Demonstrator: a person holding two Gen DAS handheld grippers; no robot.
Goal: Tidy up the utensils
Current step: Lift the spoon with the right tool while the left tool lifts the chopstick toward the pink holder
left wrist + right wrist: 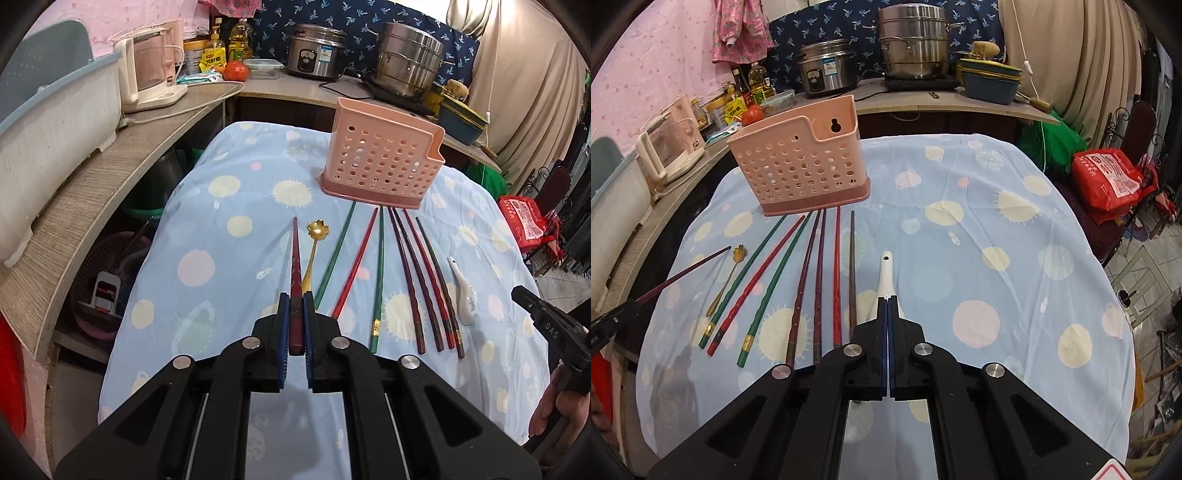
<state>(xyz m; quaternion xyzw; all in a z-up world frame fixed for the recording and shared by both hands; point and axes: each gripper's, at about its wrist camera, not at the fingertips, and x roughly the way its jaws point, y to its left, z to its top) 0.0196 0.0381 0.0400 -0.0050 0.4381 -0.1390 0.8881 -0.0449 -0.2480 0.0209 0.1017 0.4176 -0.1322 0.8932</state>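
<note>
My left gripper [295, 301] is shut on the thick end of a dark red chopstick [294, 254], which sticks out over the blue spotted tablecloth [221, 258]. Beside it lies a gold spoon [317, 230]. Several green, red and dark chopsticks [378, 277] lie in a row in front of the pink perforated utensil holder [380, 162], which stands upright. A white ceramic spoon [886, 271] lies on the cloth just beyond my right gripper [888, 300], whose jaws are shut with nothing between them. The right gripper [519, 293] also shows at the left wrist view's right edge, apart from the spoon.
A curved counter on the left carries a kettle [147, 74] and a white tub [48, 122]. At the back stand a rice cooker [314, 51] and a steel steamer pot [410, 62]. A red bag [1108, 181] sits off the table's right side.
</note>
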